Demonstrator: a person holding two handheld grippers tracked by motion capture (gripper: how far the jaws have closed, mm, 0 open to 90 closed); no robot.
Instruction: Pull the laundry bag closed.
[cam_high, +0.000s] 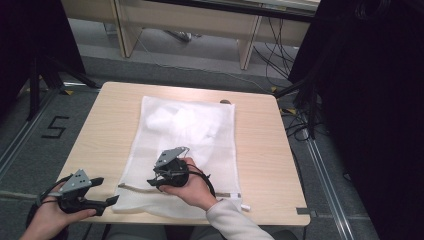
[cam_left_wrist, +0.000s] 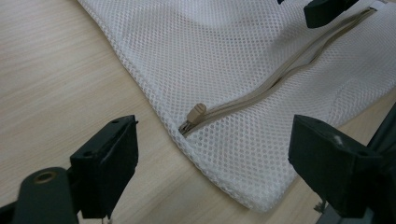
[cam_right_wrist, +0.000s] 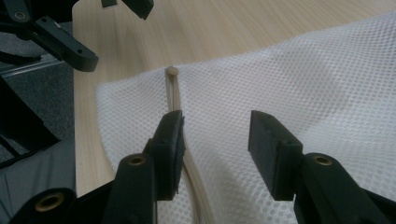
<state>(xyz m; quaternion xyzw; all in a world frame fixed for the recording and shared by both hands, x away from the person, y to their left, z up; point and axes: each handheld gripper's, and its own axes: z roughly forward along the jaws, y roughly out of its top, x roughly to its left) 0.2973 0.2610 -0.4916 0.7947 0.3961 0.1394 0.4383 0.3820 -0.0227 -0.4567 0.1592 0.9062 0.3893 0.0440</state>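
From above, a white mesh laundry bag (cam_high: 187, 145) lies flat on the light wooden table (cam_high: 260, 150), its long side running away from the person and its beige zipper (cam_high: 137, 188) along the near edge. The right gripper (cam_high: 156, 183), held in the person's right hand (cam_high: 192, 187), sits over the near part of the bag just above the zipper line, and the left gripper (cam_high: 107, 191) rests off the bag's near left corner, in the left hand (cam_high: 52, 212) at the table's edge. Looking along the left gripper, its two black jaws stand wide apart with nothing between them, hovering over the bare wood and the corner of the mesh; the small beige zipper pull (cam_left_wrist: 195, 112) sits at the end of the closed zipper (cam_left_wrist: 280, 70), just ahead of the jaws and apart from both. Looking along the right gripper, its jaws are spread over the mesh bag (cam_right_wrist: 299, 88), pinching nothing I can see; the zipper (cam_right_wrist: 175, 93) runs up from under the left-hand jaw, which sits right against it, to the pull (cam_right_wrist: 172, 71) at the bag's corner, and the other gripper's dark jaws hang beyond at the upper left
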